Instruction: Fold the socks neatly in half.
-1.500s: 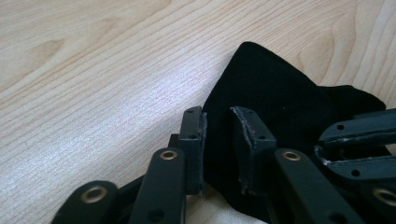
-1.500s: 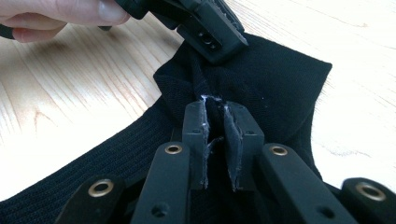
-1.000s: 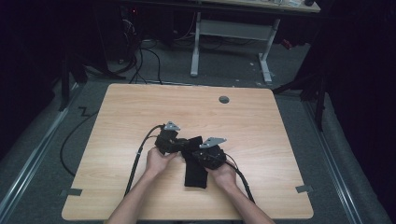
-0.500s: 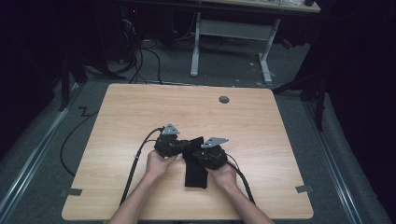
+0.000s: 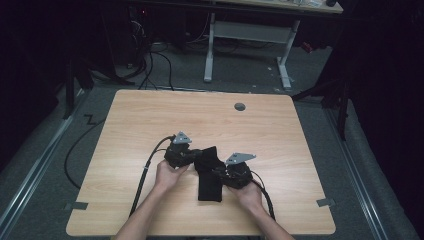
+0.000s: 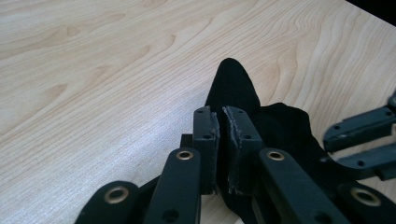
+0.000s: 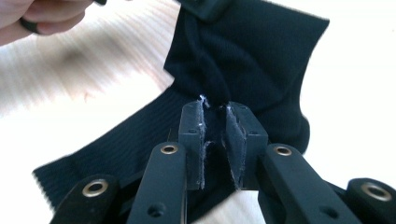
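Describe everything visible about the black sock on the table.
The black sock is ribbed knit fabric, limp and folded, lying on the light wooden table near the person's edge. One end points toward the person; the other bunches between the claws. The left claw and the right claw each pinch a fold of it.

A matt black ribbed-knit cloth sock (image 7: 252,56) lies on the smooth, pale wood-grain table (image 5: 150,115).

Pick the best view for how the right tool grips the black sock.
Right gripper view: the right tool pinches a fold of the black sock between near-closed pads. High view shows the sock's layout on the table; left gripper view shows its raised tip.
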